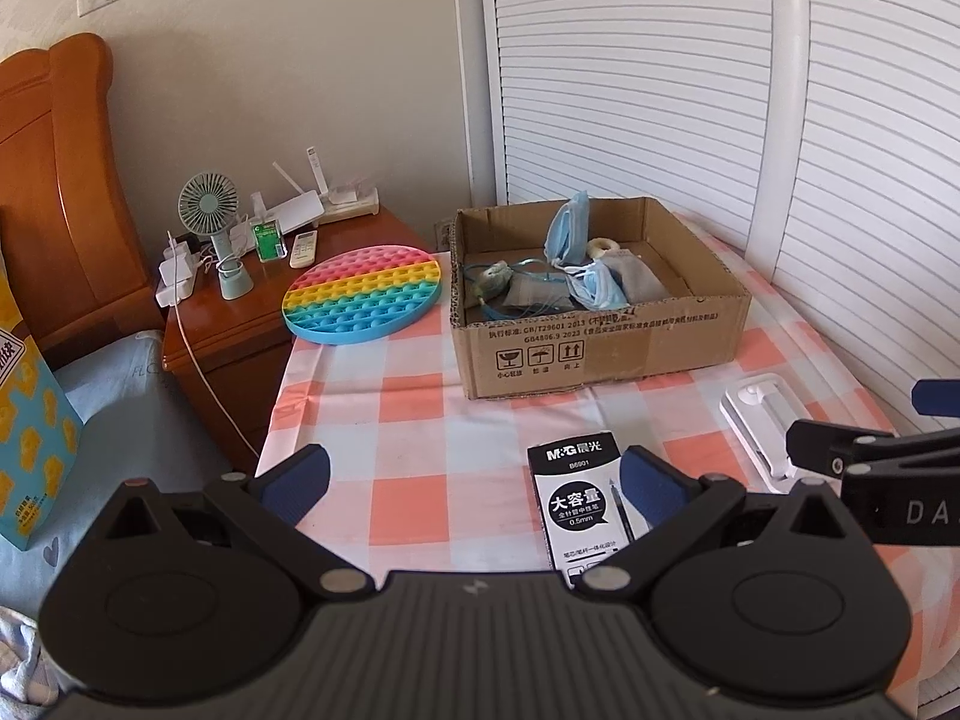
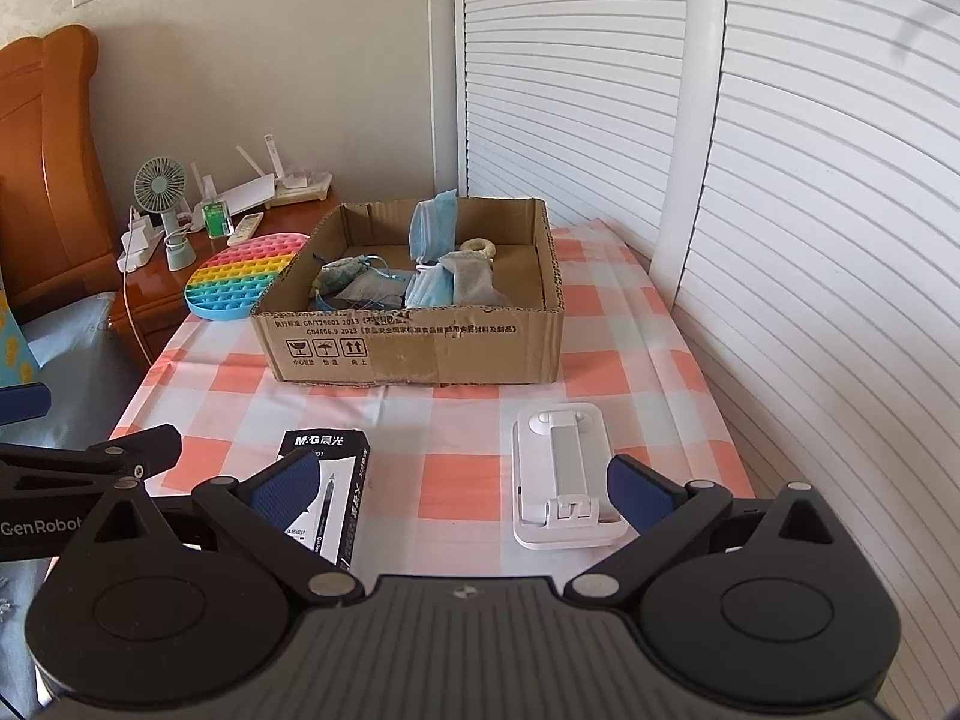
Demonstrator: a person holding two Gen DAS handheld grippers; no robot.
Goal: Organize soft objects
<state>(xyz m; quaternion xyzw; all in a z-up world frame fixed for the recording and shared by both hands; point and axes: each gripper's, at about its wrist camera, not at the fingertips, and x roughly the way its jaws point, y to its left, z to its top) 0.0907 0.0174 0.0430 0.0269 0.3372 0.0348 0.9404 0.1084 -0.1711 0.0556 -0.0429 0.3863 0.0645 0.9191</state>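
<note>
- My left gripper (image 1: 474, 483) hovers low over the near edge of the checked surface (image 1: 408, 414), fingers spread wide with nothing between them; the black pen box (image 1: 579, 504) lies just by its right finger.
- My right gripper (image 2: 462, 489) is likewise spread apart and empty, with the white folding stand (image 2: 561, 474) lying flat just beside its right finger.
- The cardboard box (image 2: 414, 342) sits mid-surface, well ahead of both grippers.
- Inside it I see the soft things: blue face masks (image 2: 432, 288), one mask (image 1: 569, 228) leaning on the back wall, grey cloth pieces (image 2: 471, 279) and a small pale ring (image 2: 478, 247).
- The rainbow pop mat (image 1: 366, 291) lies left of the box, overlapping the wooden nightstand (image 1: 240, 330).
</note>
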